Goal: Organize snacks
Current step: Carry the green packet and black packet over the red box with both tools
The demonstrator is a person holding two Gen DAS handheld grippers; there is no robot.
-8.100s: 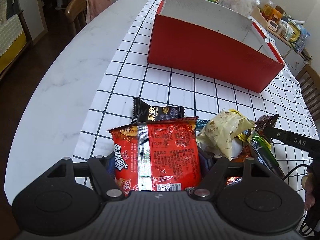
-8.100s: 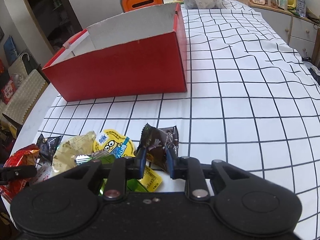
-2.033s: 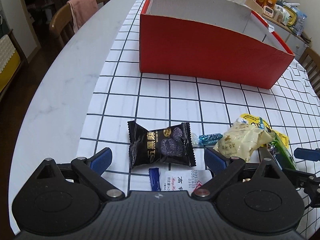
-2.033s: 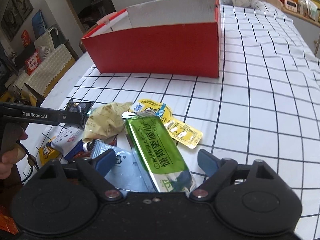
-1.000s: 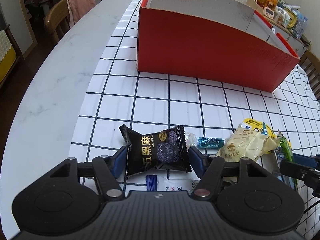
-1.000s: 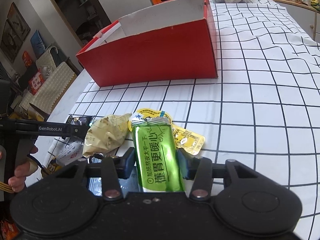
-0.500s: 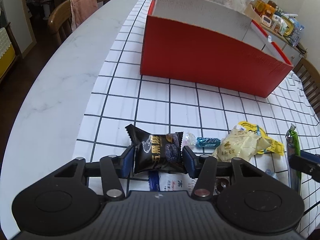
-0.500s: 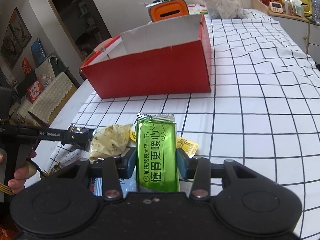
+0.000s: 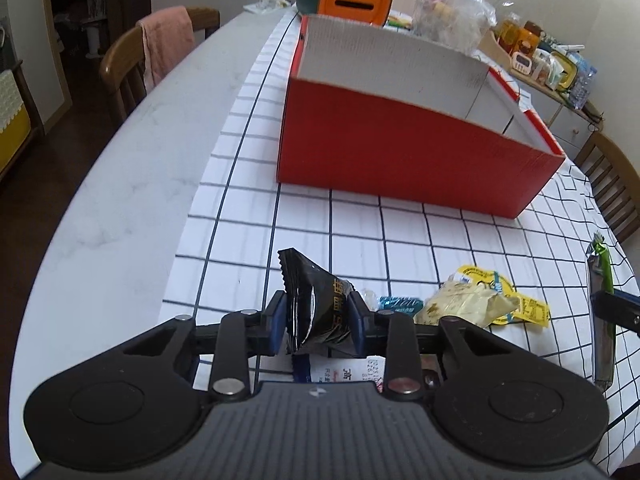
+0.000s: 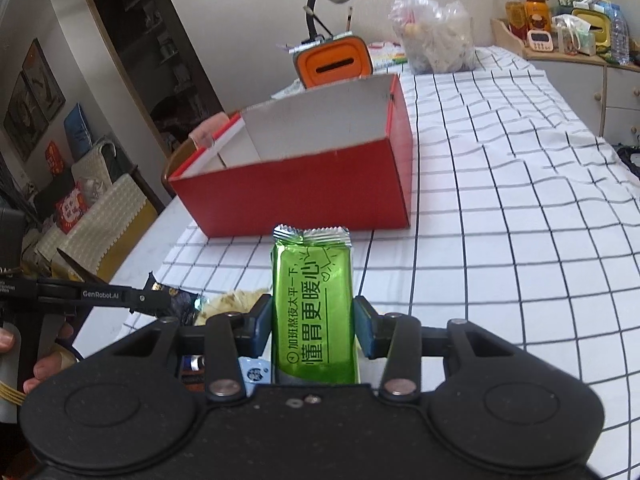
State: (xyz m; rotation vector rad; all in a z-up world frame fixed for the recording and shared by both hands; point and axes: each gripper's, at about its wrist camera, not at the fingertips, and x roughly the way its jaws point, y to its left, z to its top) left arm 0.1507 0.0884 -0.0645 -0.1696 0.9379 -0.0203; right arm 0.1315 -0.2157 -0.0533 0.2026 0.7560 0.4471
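My left gripper [image 9: 318,316] has its jaws closing on a black snack packet [image 9: 316,296]; the blue pads press its sides and the wrapper is crumpled and lifted off the checked cloth. The same gripper [image 10: 156,300] and the black packet [image 10: 176,296] show at the left of the right wrist view, with a hand behind. My right gripper [image 10: 312,320] is shut on a green foil packet [image 10: 312,280], held upright above the cloth; the green packet [image 9: 600,264] also shows edge-on at the right. The open red box [image 9: 400,152] stands ahead of both; the box [image 10: 296,192] has white inner walls.
Loose snacks lie near the front edge: a beige packet [image 9: 464,304], a yellow jelly cup [image 9: 520,308], a teal candy [image 9: 400,303], a white sachet [image 9: 340,372]. Behind the box stand an orange case [image 9: 356,0] and a plastic bag [image 9: 448,4]. A chair [image 9: 164,52] is at the left.
The left jaws have narrowed onto the black packet, crumpling it and raising it. The right gripper has risen with the green packet, and more of the room shows above the box.
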